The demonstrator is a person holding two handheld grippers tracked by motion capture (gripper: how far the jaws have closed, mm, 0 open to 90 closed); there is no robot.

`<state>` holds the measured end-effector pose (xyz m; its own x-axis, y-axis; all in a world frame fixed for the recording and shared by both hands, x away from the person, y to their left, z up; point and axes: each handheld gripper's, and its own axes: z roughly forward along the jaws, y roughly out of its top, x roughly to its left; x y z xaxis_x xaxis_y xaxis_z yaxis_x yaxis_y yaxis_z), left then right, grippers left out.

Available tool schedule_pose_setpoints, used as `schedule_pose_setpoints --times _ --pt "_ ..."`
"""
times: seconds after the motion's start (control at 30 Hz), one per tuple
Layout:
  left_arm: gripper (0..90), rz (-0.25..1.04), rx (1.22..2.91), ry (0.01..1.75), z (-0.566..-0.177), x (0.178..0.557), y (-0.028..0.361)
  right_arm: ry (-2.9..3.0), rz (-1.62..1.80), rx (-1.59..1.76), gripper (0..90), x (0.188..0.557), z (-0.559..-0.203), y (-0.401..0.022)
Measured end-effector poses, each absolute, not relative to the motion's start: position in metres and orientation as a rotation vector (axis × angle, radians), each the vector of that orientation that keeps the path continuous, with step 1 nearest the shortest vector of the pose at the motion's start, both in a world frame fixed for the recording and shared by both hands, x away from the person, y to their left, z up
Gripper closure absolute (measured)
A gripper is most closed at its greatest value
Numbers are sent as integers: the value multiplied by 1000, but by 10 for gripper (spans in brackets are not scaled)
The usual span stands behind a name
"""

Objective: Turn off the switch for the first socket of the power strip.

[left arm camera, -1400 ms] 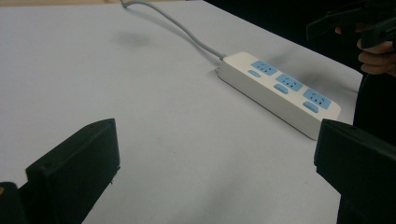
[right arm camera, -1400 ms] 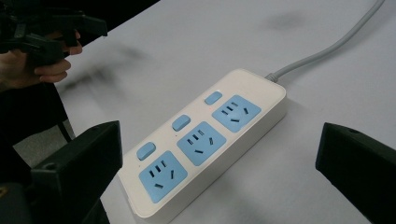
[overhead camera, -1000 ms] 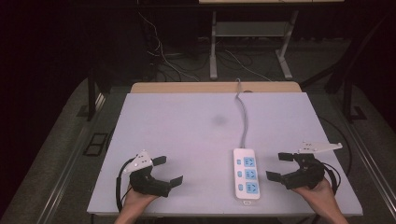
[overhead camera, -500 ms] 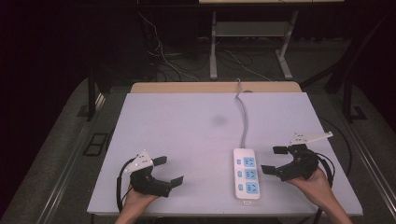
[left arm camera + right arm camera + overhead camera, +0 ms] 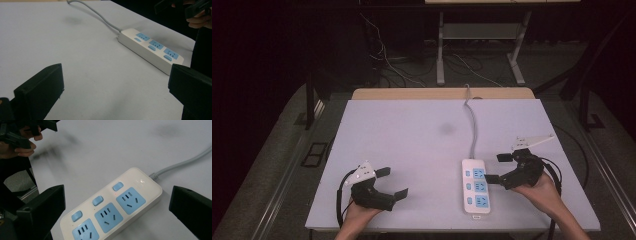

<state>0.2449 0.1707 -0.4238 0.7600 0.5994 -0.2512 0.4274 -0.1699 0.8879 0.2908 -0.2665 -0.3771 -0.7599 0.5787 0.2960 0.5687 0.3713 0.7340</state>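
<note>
White power strip (image 5: 117, 205) between wide-apart gripper jaws.

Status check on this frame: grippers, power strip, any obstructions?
Right gripper open, beside the power strip, not touching. Left gripper open, idle. Strip flat on table. Nothing in the way.

The power strip (image 5: 112, 205) looks like smooth, glossy white plastic with matt blue socket faces, its cable (image 5: 472, 125) sheathed in grey. The table (image 5: 402, 135) top is matt, pale and smooth, with a wood-coloured far edge
</note>
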Motion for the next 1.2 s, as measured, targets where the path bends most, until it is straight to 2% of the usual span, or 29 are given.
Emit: schedule_pose_setpoints --times 0.27,0.7,0.77,0.87,0.9,1.0,1.13,1.17,1.2 --pt "0 184 1806 794 -424 245 170 2649 1331 1023 3 299 -368 -250" --pt "0 183 1805 795 -424 245 171 2739 1226 999 4 316 -373 -232" --pt "0 184 1806 795 -424 245 171 2755 1216 983 69 318 -374 -231" --pt "0 183 1803 797 -424 245 171 2761 1175 999 108 322 -375 -229" --pt "0 181 1800 798 -424 245 172 2767 1176 988 192 323 -376 -229" --pt "0 182 1799 800 -424 245 172 2786 1170 985 240 326 -378 -227" --pt "0 183 1797 803 -424 245 173 2811 1125 972 396 329 -382 -224" --pt "0 182 1797 803 -424 245 173 2811 1125 972 396 329 -382 -224" --pt "0 182 1797 803 -424 245 173 2814 1117 966 463 329 -383 -223"
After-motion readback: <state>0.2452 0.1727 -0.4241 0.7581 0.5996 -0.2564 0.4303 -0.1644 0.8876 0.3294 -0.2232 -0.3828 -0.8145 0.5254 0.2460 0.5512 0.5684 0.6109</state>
